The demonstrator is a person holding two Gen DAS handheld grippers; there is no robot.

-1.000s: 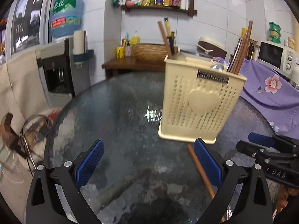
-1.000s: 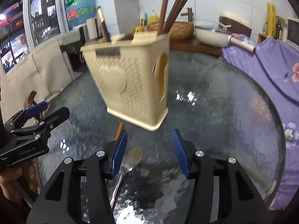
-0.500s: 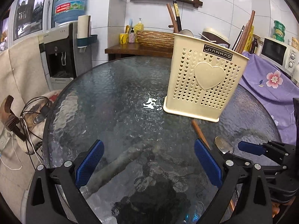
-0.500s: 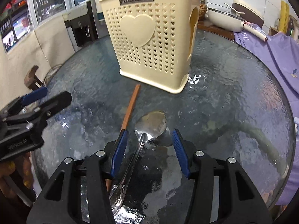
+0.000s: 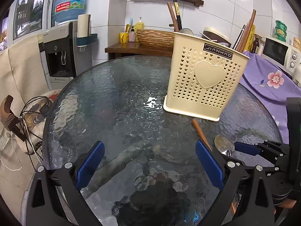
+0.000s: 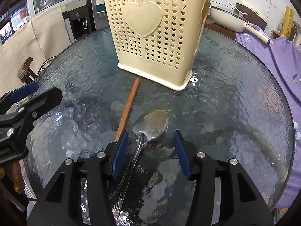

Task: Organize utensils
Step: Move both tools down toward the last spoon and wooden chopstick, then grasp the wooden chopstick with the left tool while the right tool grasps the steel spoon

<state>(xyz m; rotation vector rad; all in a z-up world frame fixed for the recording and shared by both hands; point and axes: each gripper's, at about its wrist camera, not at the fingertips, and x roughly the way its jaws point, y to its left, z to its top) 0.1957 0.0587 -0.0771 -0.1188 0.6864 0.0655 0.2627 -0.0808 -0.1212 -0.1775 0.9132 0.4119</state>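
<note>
A cream perforated utensil holder with a heart on its front stands on the round glass table; chopsticks and a ladle stick out of it. It also shows in the right wrist view. A metal spoon and a brown wooden chopstick lie on the glass before the holder. My right gripper is open, low over the spoon's neck, jaws either side. My left gripper is open and empty, left of the spoon and chopstick.
A water dispenser stands beyond the table's left edge. A wooden side table with a basket is behind. A purple flowered cloth and a microwave are at the right. Cables hang at the left.
Both grippers have come lower and closer to the table. The right gripper has closed in over the spoon, its jaws still open. The holder now stands level on the glass.
</note>
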